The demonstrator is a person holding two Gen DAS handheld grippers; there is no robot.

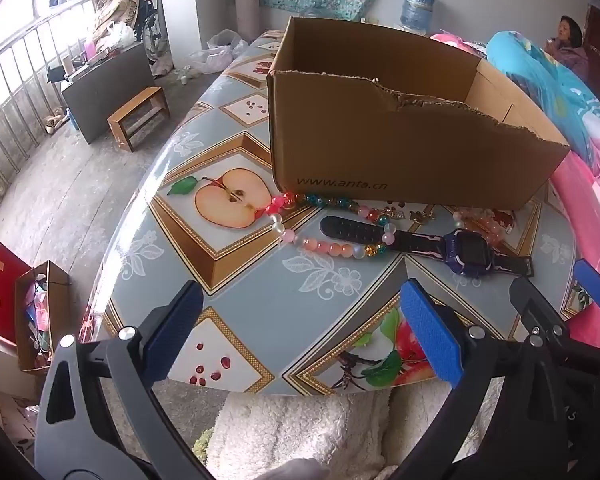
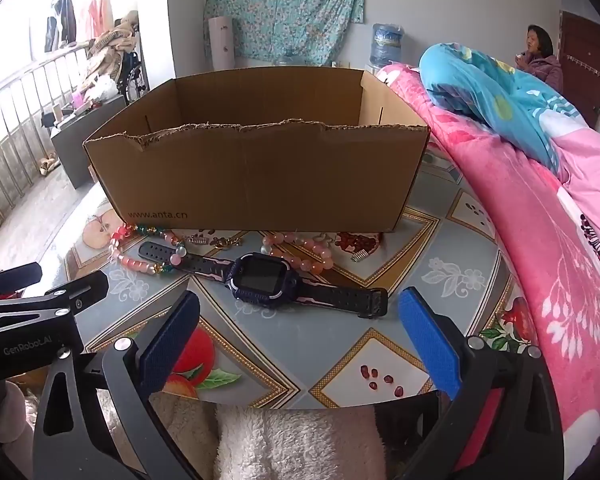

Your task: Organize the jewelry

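On the tabletop [image 2: 440,280] before the cardboard box [image 2: 260,176], the bead bracelet [image 1: 324,236] lies ahead of the wide-open, empty left tool [image 1: 296,320], while the watch [image 2: 264,280], long axis running left-right, sits just ahead of the equally open, empty right tool [image 2: 300,332], the nearer one.

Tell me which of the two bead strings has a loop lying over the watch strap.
The multicoloured bead string with red, green and pink beads, left of the watch. The all-pink bead string lies behind the watch, apart from it.
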